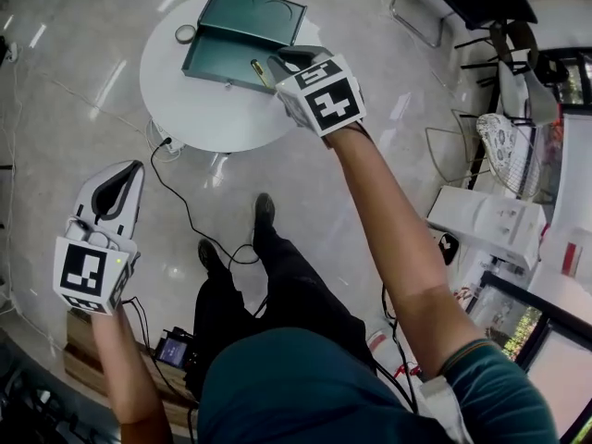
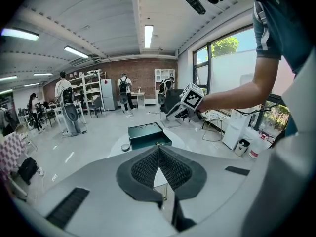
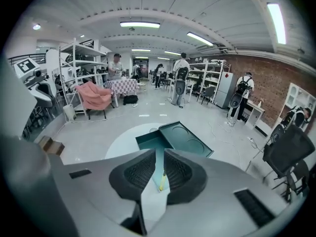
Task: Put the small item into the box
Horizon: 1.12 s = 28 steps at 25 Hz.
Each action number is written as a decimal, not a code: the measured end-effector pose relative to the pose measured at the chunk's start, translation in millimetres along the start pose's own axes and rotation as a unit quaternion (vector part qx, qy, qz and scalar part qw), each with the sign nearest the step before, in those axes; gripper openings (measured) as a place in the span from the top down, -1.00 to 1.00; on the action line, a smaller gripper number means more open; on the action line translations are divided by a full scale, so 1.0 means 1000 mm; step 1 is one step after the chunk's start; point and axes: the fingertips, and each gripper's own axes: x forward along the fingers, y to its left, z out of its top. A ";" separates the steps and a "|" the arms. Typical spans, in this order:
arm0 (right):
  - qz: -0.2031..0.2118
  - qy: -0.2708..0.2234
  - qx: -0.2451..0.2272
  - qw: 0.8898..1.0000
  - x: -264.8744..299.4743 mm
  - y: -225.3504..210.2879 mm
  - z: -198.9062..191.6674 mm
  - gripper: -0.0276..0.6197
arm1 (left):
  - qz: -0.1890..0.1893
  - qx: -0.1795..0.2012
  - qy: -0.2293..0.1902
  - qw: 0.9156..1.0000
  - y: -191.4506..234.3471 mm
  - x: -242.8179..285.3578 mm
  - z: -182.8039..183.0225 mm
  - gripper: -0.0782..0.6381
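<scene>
An open dark green box (image 1: pixel 228 55) lies on a round white table (image 1: pixel 213 109), its lid (image 1: pixel 252 13) laid back behind it. My right gripper (image 1: pixel 277 64) hovers over the box's right front corner, shut on a small yellow stick-like item (image 1: pixel 260 70) that points down toward the box. In the right gripper view the yellow item (image 3: pixel 161 181) sits between the pads of my right gripper (image 3: pixel 159 157), above the box (image 3: pixel 153 141). My left gripper (image 1: pixel 128 172) hangs low at the left, off the table, shut and empty. The pads of the left gripper (image 2: pixel 158 151) meet, with the box (image 2: pixel 148 135) far ahead.
A small grey ring (image 1: pixel 185 34) lies on the table left of the box. A black cable (image 1: pixel 180 202) and a power strip (image 1: pixel 166 142) lie on the floor by the table. Chairs (image 1: pixel 481 26) and white boxes (image 1: pixel 490 218) stand at the right. The person's legs (image 1: pixel 268 285) are below.
</scene>
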 end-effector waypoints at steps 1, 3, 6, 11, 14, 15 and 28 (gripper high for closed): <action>0.001 -0.005 0.001 1.000 -0.009 0.004 0.005 0.71 | 0.000 0.000 -0.002 1.000 0.000 -0.006 0.003 0.73; 0.004 -0.013 0.001 1.000 -0.027 0.013 0.014 0.71 | -0.001 0.002 -0.007 1.000 0.000 -0.018 0.008 0.73; 0.005 -0.028 0.001 1.000 -0.053 0.024 0.030 0.71 | -0.004 0.008 -0.013 1.000 0.000 -0.033 0.017 0.73; 0.010 -0.054 0.002 0.998 -0.096 0.045 0.064 0.71 | -0.003 0.016 -0.022 1.000 0.003 -0.061 0.036 0.73; 0.015 -0.066 0.002 0.998 -0.123 0.066 0.078 0.71 | 0.002 0.021 -0.023 1.000 0.004 -0.084 0.039 0.73; 0.015 -0.070 0.002 0.997 -0.131 0.072 0.081 0.71 | 0.003 0.024 -0.027 0.999 0.005 -0.091 0.040 0.73; 0.007 -0.157 -0.017 0.987 -0.247 0.134 0.149 0.80 | 0.015 0.048 -0.077 0.996 0.012 -0.175 0.095 0.73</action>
